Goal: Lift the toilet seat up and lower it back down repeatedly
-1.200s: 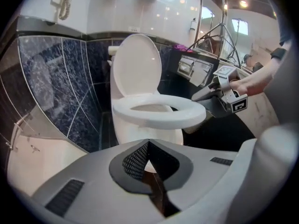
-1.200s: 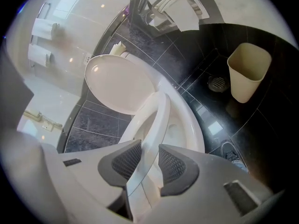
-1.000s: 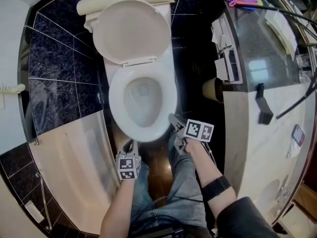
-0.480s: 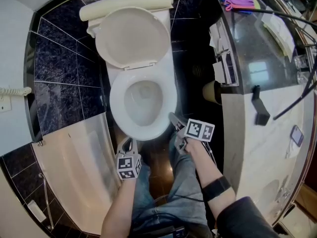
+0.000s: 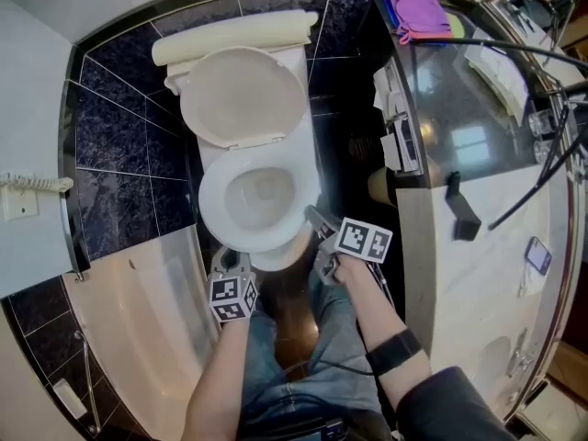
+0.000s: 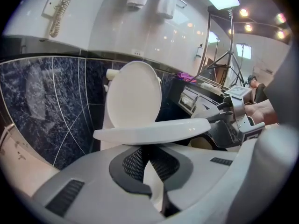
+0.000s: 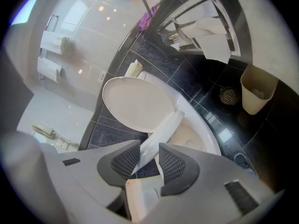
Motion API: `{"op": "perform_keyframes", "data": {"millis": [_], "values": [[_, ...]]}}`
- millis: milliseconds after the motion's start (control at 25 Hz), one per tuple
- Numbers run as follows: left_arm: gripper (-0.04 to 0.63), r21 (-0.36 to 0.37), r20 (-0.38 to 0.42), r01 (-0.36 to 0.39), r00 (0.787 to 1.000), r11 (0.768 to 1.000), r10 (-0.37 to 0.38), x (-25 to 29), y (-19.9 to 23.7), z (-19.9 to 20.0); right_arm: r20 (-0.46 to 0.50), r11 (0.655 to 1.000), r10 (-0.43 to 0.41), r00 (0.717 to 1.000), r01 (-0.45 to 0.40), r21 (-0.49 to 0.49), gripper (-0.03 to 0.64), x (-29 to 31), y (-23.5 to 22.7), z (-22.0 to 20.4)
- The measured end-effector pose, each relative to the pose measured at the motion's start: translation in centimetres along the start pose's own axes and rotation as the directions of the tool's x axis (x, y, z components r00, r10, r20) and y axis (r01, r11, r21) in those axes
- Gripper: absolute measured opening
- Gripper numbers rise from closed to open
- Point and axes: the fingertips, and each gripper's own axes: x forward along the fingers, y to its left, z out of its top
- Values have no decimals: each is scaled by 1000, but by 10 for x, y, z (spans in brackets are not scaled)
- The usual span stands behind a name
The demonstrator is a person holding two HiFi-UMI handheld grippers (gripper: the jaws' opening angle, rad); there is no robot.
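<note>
dark blue marbled wall tiles point(image 5: 115, 145) with thin pale joints cover the wall, and a white corded wall phone point(image 5: 37, 184) hangs above them. below lies a glossy white bathtub rim point(image 5: 138, 310). across the room a crumpled purple cloth point(image 5: 421, 9) sits at the far end of a dark glass counter top point(image 5: 459, 90) – white paper tissues point(image 7: 210, 38) are stacked under its edge. on the black floor a beige plastic waste bin point(image 7: 256, 93) stands just beside a round metal floor drain point(image 7: 228, 95).
</note>
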Motion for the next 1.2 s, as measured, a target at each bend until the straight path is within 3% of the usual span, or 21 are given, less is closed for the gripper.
{"op": "perform_keyframes", "data": {"millis": [520,640,840,1200], "values": [[-5,58,43,-23,999,998,20,18,4,88,5,979,24,1000,-22,-202,135,-27,58,51],[-5,78,52,-28,998,997,24,25,7,109,0,960,17,1000,-16,-279,132,-29,68,62],[-5,101,108,-46,994,994,35,42,15,151,16,920,13,1000,-5,-391,49,-29,81,81],[-5,136,179,-85,982,987,60,83,35,222,24,838,-1,1000,14,-545,17,-26,94,108]]}}
